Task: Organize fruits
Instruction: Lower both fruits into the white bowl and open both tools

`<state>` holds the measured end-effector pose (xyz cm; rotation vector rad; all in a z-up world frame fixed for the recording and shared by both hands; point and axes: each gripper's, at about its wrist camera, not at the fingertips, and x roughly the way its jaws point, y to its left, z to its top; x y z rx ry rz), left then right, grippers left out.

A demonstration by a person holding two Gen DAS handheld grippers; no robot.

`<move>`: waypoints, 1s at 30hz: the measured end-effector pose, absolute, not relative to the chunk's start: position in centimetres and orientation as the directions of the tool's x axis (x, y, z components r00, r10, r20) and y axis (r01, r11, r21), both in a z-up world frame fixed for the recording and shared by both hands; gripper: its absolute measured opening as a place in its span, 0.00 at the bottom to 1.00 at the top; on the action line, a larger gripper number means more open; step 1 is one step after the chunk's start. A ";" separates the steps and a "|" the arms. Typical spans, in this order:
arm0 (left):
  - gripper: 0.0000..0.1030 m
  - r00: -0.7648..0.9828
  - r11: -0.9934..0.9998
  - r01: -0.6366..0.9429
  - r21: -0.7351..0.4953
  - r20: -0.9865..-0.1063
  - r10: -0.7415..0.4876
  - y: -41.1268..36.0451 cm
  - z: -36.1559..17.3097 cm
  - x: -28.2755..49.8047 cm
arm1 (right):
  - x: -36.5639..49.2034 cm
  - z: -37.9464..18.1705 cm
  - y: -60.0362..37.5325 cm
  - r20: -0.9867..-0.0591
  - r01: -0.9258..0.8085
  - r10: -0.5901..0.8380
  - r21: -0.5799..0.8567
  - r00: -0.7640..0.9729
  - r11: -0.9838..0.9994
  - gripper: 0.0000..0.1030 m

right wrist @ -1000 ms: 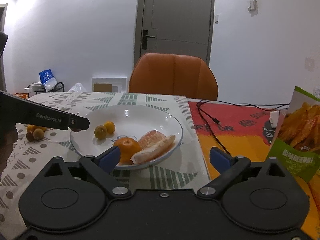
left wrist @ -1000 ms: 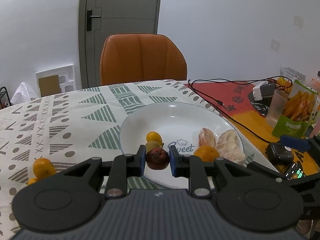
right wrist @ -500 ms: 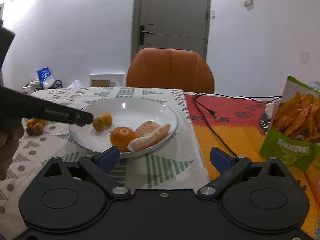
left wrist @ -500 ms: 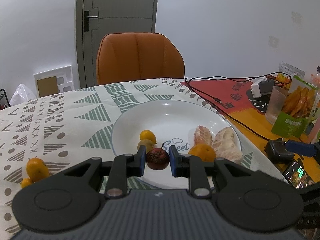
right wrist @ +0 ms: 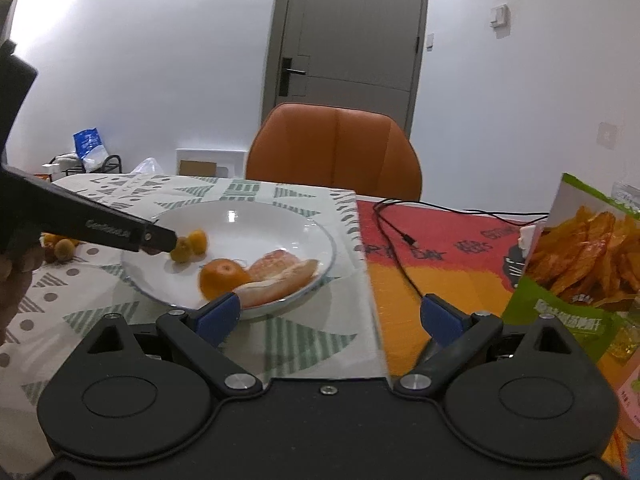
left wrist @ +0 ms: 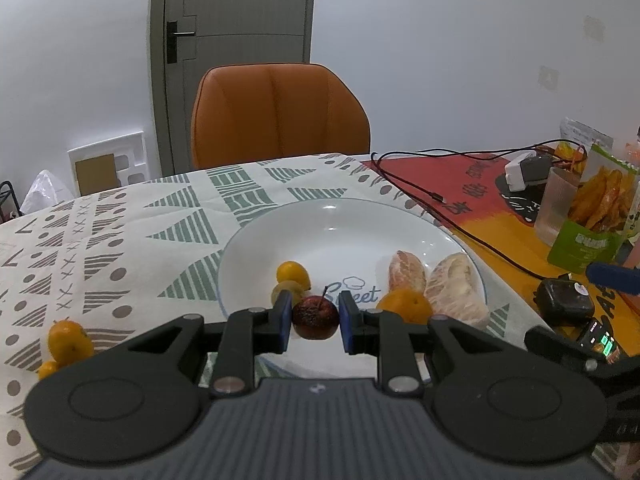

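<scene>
**Small red fruit held over the plate's near edge, ready to be set down**

The left tongs (left wrist: 315,322) are clamped on a small dark-red fruit (left wrist: 315,317) with a thin stem, the blue pads pressing it from both sides. In the left wrist view the fruit sits over the near rim of the white plate (left wrist: 352,220); whether it rests on the plate or hangs just above it cannot be told. Already on the plate are two small yellow-orange fruits (left wrist: 293,274) just behind the held one, an orange (left wrist: 406,306) and two peeled citrus segments (left wrist: 456,286) to its right. Two more small orange fruits (left wrist: 69,342) lie on the patterned tabletop (left wrist: 100,240), well left of the plate.

The right tongs (right wrist: 330,318) stand apart and empty, low over the tabletop in front of the plate, beside a green snack bag (right wrist: 580,264).

The step in hand looks like delivery: carrying the red fruit to the plate with the others. The next move probably calls for easing it a little further in over the rim, lowering it to a bare patch of plate clear of the small fruits, then parting the pads gently so the round fruit does not roll. After that, the fruits left on the tabletop would want collecting.
</scene>
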<state>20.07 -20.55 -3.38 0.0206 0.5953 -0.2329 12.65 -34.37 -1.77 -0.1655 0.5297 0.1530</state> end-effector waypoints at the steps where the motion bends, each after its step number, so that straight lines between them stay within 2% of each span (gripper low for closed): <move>1: 0.22 0.802 0.973 0.225 -0.047 -0.558 -0.213 -20.7 -3.4 20.1 | 12.8 -1.8 -34.7 -0.513 -0.185 0.103 -0.112 0.852 0.976 0.95; 18: 0.22 0.791 0.974 0.224 -0.038 -0.576 -0.204 -21.6 -4.1 21.5 | 14.2 -2.8 -37.9 -0.554 -0.206 0.172 0.001 0.814 0.979 0.95; 22: 0.23 0.779 0.967 0.248 -0.060 -0.581 -0.236 -21.6 -4.1 21.7 | 14.0 -2.2 -37.2 -0.538 -0.221 0.181 -0.010 0.823 0.975 0.95; 30: 0.25 0.798 0.973 0.219 -0.075 -0.559 -0.223 -19.5 -2.9 20.9 | 14.1 -1.1 -34.3 -0.528 -0.280 0.244 0.012 0.814 0.960 0.95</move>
